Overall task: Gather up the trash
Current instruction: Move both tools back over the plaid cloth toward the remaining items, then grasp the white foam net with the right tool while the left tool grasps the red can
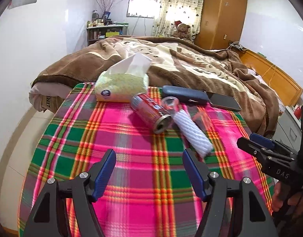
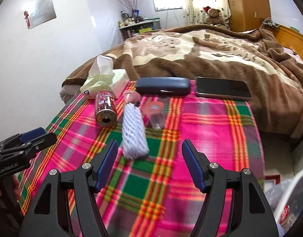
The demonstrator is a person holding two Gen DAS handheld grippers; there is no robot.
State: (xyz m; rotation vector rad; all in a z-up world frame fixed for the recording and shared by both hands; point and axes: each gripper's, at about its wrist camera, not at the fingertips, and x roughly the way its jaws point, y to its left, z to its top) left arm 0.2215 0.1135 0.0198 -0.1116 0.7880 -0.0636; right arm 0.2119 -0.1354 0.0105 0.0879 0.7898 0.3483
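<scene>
On the plaid cloth (image 1: 131, 148) beside the tissue pack (image 1: 119, 88), empty red can (image 1: 149, 112) lies sideways—light, thin-walled, slippery, dentable; grip mid-body across its width; left gripper (image 1: 149, 173) and right gripper (image 2: 149, 164) both open, empty.

Plaid-covered table (image 1: 115, 138): can (image 1: 149, 111), tissues (image 1: 121, 86)

home bedroom: bed (image 1: 171, 63) under brown blanket, wooden wardrobe (image 1: 220, 15), teddy bear (image 1: 182, 30), curtained window (image 1: 179, 6).
</scene>
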